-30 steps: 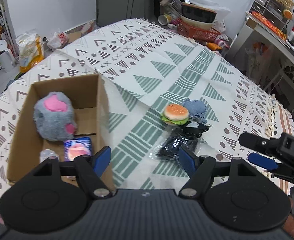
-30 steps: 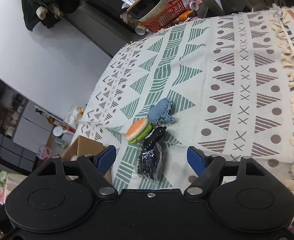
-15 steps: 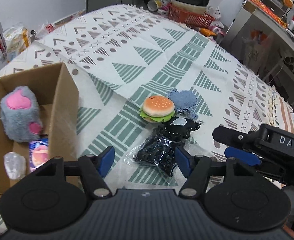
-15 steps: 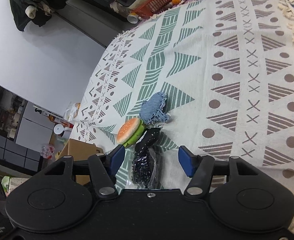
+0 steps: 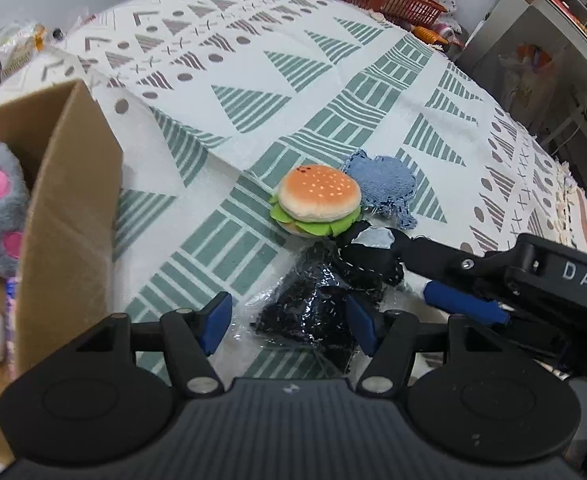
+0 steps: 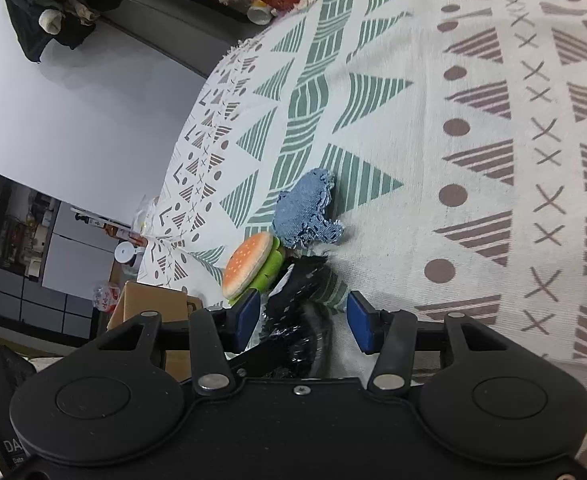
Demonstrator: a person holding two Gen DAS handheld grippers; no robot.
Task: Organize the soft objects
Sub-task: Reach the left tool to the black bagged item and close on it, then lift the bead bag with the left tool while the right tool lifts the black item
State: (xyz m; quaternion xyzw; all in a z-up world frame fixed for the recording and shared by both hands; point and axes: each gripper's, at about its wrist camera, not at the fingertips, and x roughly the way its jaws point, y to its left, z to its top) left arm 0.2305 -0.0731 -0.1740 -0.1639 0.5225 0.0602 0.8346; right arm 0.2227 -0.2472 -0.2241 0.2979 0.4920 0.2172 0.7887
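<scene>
Fig.: I see open patterned cloth (image 5: 277,80) beyond the toy cluster, wide free room twd the far edge. On my left the cardboard box (image 5: 69,184) wall stands as a barrier, w/ a clear strip of cloth btwn it and the plush burger (image 5: 317,200). Right gripper (image 5: 421,276) reaches in from the right over the black bagged item (image 5: 313,312), crowding that side; denim piece (image 5: 385,184) sits just behind the burger.

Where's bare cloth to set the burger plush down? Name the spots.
Free: cloth between cardboard box and burger plush; the stretch beyond the denim piece. Crowded: burger, denim and bagged black item touch, both grippers closing there.
</scene>
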